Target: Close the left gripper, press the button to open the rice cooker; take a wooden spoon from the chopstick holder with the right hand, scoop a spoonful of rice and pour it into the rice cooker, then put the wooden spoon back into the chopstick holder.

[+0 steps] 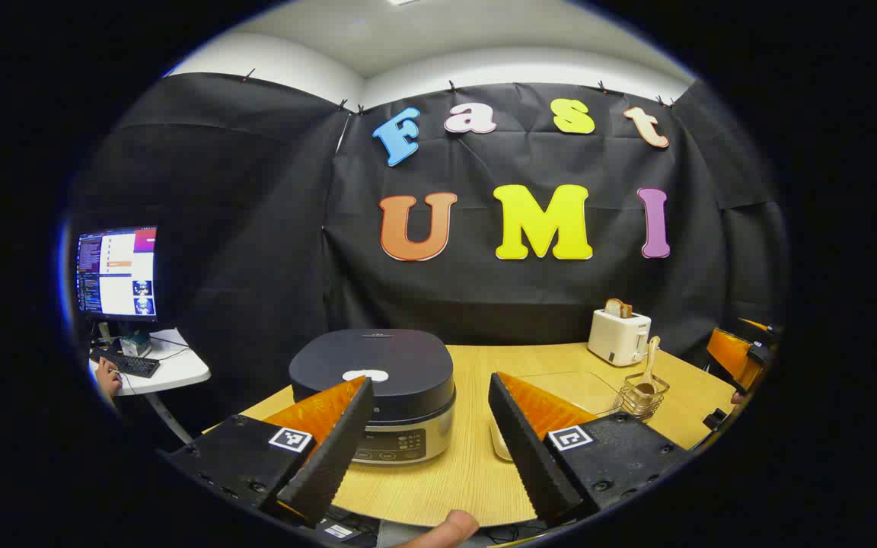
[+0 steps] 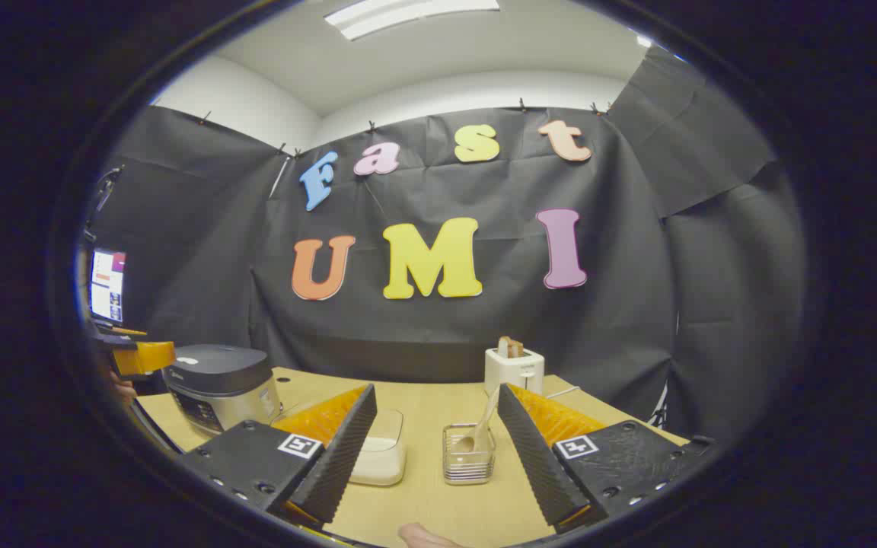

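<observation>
**Both claws spread, lid down: where this start could slip**

At the far left of the left gripper view, a monitor [image 1: 117, 272] and keyboard [image 1: 125, 363] sit on a small white side table [image 1: 180, 371], with a hand resting at its edge; none of that bears on the task.

Next comes the rice cooker [image 1: 374, 392], lid down, on the wooden table [image 1: 469, 464]. The left claw [image 1: 429, 441] hangs in front of it, released, its fingers wide apart with the cooker's control panel showing between them. The task wants this claw clenched before it presses. If it goes in spread like this, one finger may catch the lid edge or strike the panel keys instead of the release. Which part is the opening button I cannot tell for sure; the pale patch on the lid top is my guess, and a wrong guess means a wasted press.

Further right lies a clear rice container [image 2: 381, 457], close beside the cooker. Just beyond it stands the wire chopstick holder [image 2: 467, 455] with the wooden spoon [image 2: 482, 426] leaning in it, bowl down. The holder looks light, so a tilted pull on the spoon could drag or tip it.

The right claw [image 2: 432, 449] is also released, holding nothing, the holder framed between its fingers. Behind stands a toaster [image 2: 513, 367], well apart from the work.

A full spoon carried across to the cooker could spill grains on the table.
</observation>
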The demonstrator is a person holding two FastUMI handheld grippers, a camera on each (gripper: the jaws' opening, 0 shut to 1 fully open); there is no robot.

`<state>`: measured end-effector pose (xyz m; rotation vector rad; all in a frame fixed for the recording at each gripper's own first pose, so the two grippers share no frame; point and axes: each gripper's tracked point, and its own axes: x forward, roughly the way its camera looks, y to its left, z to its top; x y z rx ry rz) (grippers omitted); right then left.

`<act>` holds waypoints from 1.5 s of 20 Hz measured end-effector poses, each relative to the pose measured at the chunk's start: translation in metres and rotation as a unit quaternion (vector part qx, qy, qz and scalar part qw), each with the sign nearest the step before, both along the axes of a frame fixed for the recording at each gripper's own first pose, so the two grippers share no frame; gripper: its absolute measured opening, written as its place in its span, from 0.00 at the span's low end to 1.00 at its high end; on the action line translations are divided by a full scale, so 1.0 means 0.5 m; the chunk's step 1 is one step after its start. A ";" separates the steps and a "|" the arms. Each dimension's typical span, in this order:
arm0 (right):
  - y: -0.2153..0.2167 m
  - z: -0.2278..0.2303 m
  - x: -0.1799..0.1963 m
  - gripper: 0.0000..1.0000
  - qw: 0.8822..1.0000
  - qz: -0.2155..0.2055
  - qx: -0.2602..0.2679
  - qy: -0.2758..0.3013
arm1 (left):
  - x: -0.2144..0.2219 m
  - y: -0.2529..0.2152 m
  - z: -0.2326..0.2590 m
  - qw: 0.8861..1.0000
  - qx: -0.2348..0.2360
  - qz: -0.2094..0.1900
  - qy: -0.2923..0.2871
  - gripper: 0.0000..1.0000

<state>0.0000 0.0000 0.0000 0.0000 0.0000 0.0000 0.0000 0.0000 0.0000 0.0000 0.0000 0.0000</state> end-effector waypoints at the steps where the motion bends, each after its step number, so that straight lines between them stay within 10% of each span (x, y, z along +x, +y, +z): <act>1: 0.004 -0.008 0.002 0.95 1.000 0.002 -0.005 0.006 | 0.001 -0.003 0.001 1.000 0.000 -0.004 -0.001 0.96; 10: -0.020 -0.026 0.010 0.96 0.999 -0.003 -0.022 0.025 | 0.013 -0.007 0.004 0.998 0.053 0.012 -0.020 0.93; 15: -0.043 -0.006 0.006 0.95 1.000 -0.008 -0.022 0.017 | 0.050 0.011 0.009 1.000 0.001 0.009 -0.001 0.83; 24: -0.112 0.028 -0.005 0.95 0.999 -0.039 -0.001 0.000 | 0.138 0.100 0.033 0.997 -0.011 0.038 0.065 0.12; 30: -0.127 0.032 -0.007 0.95 0.999 -0.047 0.004 -0.003 | 0.181 0.129 -0.026 0.989 -0.037 0.039 0.140 0.03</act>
